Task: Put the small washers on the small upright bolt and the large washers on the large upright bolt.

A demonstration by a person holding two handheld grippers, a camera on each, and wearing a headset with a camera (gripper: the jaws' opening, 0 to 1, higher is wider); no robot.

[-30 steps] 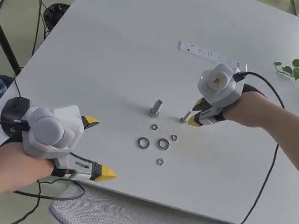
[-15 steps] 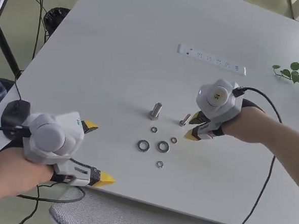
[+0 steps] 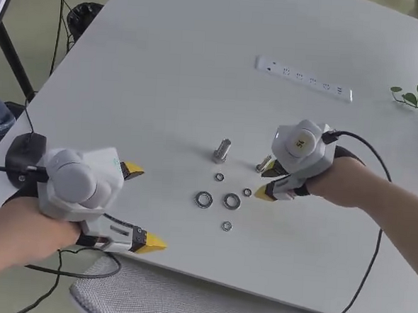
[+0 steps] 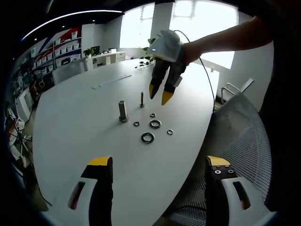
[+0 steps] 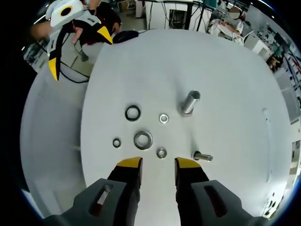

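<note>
Starting at the left: the left gripper (image 3: 143, 206), a white body with yellow-tipped black jaws, hangs over the near left corner of the big white table (image 3: 165, 69). Its jaws are spread wide with nothing in them. In the left gripper view, that gripper (image 4: 158, 162) has both tips far apart, and all the hardware lies out ahead of them.

The loose stuff is mid-table, a bit toward the near edge. Two large steel washers (image 3: 203, 199) lie flat side by side, close but not touching. Three small steel washers (image 3: 219, 177) are scattered round them: one on the far side, one nearer the near edge, one off to the right. None of them is on a bolt. The large upright steel bolt (image 3: 222, 150) stands just beyond the washers. The small upright steel bolt (image 3: 264, 163) is to its right, apart from it.

Next is the right gripper (image 3: 266, 183), same white and yellow build, beside the small bolt with its tips just next to the rightmost small washer (image 3: 247, 192). Its jaws are only a narrow gap apart and grip nothing. In the right gripper view that washer (image 5: 162, 152) lies on the table right in front of the gap, not between the tips.

Toward the far right corner there's a long white power strip (image 3: 304, 78). A sprig of green leaves (image 3: 415, 98) pokes in at the right edge.
</note>
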